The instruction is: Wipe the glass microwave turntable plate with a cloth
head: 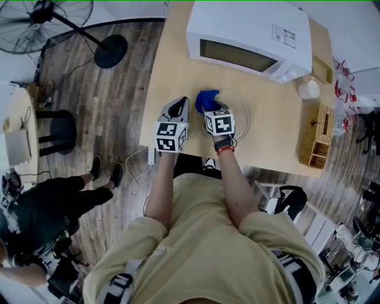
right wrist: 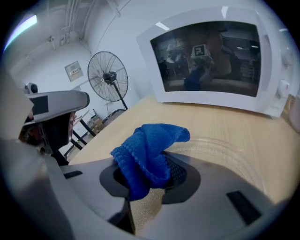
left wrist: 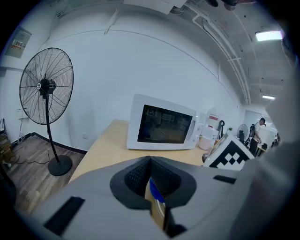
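The clear glass turntable plate (head: 242,117) lies flat on the wooden table (head: 270,139) in front of the white microwave (head: 249,38). My right gripper (head: 205,105) is over the plate's left part, shut on a bunched blue cloth (head: 207,98). In the right gripper view the cloth (right wrist: 150,150) bulges out of the gripper (right wrist: 149,174), with the plate's rim (right wrist: 225,146) just beyond. My left gripper (head: 182,103) hovers just left of the plate near the table's edge. Its jaws meet with nothing held (left wrist: 150,160).
The microwave's (left wrist: 164,127) door is closed. A wicker basket (head: 317,136) and a white cup (head: 308,89) stand at the table's right. A standing fan (head: 53,18) and a black stool (head: 56,127) are on the floor to the left, where another person (head: 41,208) sits.
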`<state>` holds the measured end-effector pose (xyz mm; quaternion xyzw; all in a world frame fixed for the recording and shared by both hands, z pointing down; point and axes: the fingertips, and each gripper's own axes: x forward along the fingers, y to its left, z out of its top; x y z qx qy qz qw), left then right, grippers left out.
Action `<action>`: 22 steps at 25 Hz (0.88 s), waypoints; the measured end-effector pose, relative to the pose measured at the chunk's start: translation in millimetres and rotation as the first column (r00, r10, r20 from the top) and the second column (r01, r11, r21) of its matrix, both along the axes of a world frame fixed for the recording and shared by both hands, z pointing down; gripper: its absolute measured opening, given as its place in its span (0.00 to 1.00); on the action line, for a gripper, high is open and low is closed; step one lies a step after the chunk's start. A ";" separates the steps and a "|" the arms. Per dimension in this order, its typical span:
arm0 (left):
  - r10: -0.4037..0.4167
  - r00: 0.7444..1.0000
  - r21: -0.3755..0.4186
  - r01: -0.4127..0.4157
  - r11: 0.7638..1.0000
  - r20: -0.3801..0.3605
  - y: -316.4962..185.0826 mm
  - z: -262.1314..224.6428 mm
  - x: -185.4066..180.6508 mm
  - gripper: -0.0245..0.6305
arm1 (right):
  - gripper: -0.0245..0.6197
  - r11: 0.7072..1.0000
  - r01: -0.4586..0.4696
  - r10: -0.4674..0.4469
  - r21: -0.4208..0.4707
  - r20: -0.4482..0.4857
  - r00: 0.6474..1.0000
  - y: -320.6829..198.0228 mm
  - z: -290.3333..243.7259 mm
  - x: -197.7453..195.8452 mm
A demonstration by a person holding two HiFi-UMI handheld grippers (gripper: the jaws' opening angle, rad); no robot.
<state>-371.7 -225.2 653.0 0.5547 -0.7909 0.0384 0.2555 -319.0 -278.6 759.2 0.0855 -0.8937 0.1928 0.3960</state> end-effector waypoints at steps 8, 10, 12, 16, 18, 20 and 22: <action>0.022 1.000 -0.007 -0.022 1.000 -0.009 -5.9 3.9 4.5 0.06 | 0.24 0.999 0.026 -0.025 0.039 -0.013 1.000 1.6 1.4 -1.0; 0.030 1.000 -0.007 -0.030 1.000 -0.008 -10.0 3.7 6.1 0.06 | 0.24 0.999 0.025 -0.024 0.040 -0.010 1.000 0.2 2.9 -0.6; 0.040 0.999 -0.009 -0.040 0.999 -0.007 -13.1 3.8 8.4 0.07 | 0.24 0.999 0.023 -0.023 0.039 -0.008 1.000 -1.5 4.0 1.3; 0.046 0.999 -0.006 -0.046 0.999 -0.015 -16.7 2.9 10.7 0.06 | 0.24 0.998 0.019 -0.018 0.055 -0.017 1.000 -3.1 4.4 6.2; 0.051 0.999 -0.005 -0.052 0.999 -0.015 -19.5 2.0 12.4 0.07 | 0.24 0.998 0.011 -0.011 0.055 -0.010 1.000 -4.5 3.6 7.3; 0.062 0.998 -0.006 -0.062 0.998 -0.013 -22.5 2.0 15.3 0.06 | 0.24 0.998 0.004 -0.004 0.056 -0.003 1.000 -6.7 3.0 8.4; 0.063 0.998 -0.006 -0.063 0.998 -0.012 -23.5 3.0 17.8 0.06 | 0.24 0.999 -0.004 0.005 0.054 -0.005 1.000 -8.2 3.2 12.3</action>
